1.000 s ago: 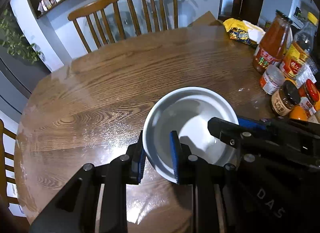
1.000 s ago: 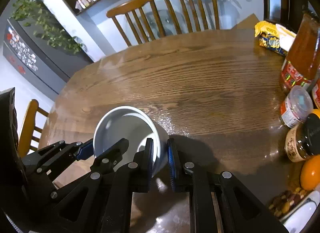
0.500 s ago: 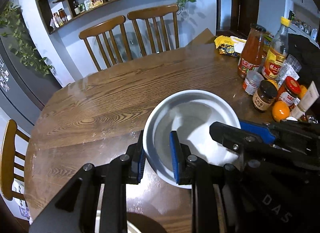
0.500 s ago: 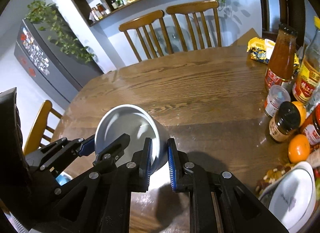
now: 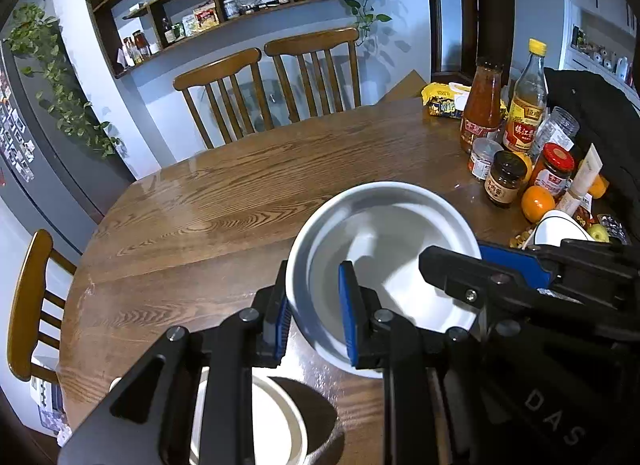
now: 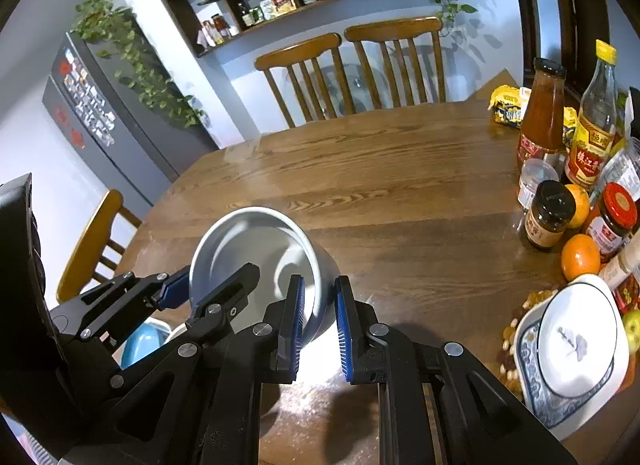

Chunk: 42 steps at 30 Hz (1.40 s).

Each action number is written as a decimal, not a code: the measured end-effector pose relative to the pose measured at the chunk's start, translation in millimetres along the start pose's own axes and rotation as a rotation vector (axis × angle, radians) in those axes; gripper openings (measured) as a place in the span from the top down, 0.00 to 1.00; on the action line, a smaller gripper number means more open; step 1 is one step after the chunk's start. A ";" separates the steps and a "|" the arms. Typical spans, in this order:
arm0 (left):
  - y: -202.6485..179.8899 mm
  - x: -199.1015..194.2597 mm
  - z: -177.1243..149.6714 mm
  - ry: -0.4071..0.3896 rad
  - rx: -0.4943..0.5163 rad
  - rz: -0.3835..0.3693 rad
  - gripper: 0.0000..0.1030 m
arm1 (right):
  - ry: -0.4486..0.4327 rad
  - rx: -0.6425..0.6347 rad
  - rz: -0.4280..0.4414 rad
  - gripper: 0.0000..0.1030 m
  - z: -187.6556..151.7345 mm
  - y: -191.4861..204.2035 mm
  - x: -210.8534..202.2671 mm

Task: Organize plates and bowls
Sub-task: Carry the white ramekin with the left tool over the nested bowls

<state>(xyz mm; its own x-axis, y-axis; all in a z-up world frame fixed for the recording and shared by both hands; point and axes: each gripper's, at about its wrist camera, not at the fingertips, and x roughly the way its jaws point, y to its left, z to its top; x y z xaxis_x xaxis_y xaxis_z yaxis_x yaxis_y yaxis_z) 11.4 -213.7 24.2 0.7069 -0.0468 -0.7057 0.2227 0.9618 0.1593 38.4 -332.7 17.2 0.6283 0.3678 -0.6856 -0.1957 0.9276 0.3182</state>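
A deep white bowl [image 5: 384,249] hangs above the wooden table [image 5: 240,201], carried by both grippers. My left gripper [image 5: 314,307] is shut on its near left rim, one pad inside and one outside the wall. My right gripper [image 6: 320,317] is shut on the bowl [image 6: 256,241] at its right wall; its blue-tipped fingers [image 5: 512,265] reach in from the right in the left wrist view. A white plate [image 5: 280,425] lies under the left gripper. A light blue bowl [image 6: 140,339] shows beneath the left gripper [image 6: 192,289] in the right wrist view.
At the table's right edge stand sauce bottles [image 6: 540,121], jars [image 6: 550,215], oranges [image 6: 580,257] and a white dish on a blue-patterned plate [image 6: 532,385] beside nuts. Two wooden chairs [image 5: 272,89] stand at the far side, another chair [image 5: 28,305] at the left.
Both grippers have drawn back and risen with the bowl held between them. The white plate, the light blue bowl and the patterned plate have come into view.
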 end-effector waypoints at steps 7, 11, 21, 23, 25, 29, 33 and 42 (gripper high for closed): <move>11.5 -21.9 -14.7 -0.024 -0.020 0.014 0.82 | -0.013 -0.029 0.008 0.83 -12.0 18.1 -14.2; 16.8 -29.7 -21.4 -0.028 -0.037 0.022 0.82 | -0.016 -0.047 0.013 0.83 -19.0 30.4 -18.9; 40.8 -48.0 -39.4 -0.038 -0.087 0.054 0.81 | -0.014 -0.097 0.037 0.83 -29.8 64.3 -22.6; 46.8 -50.1 -43.2 -0.039 -0.095 0.061 0.81 | -0.011 -0.108 0.043 0.83 -32.1 71.4 -22.1; 53.2 -51.4 -46.9 -0.035 -0.108 0.070 0.81 | -0.005 -0.119 0.049 0.83 -33.5 77.8 -20.1; 64.5 -52.7 -54.4 -0.025 -0.130 0.087 0.81 | 0.011 -0.142 0.064 0.83 -36.4 91.5 -14.5; 76.1 -52.6 -62.2 -0.012 -0.152 0.103 0.81 | 0.029 -0.164 0.078 0.83 -40.0 104.8 -7.5; 96.6 -44.8 -73.7 0.031 -0.185 0.117 0.81 | 0.070 -0.192 0.099 0.83 -47.1 121.7 6.7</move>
<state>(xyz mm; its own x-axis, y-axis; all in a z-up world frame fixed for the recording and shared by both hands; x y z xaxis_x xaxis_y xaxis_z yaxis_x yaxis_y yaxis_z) -48.3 -98.8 20.3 0.6991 0.0738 -0.7112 0.0111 0.9934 0.1140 -16.7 -214.2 20.5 0.5463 0.4553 -0.7031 -0.3982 0.8796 0.2602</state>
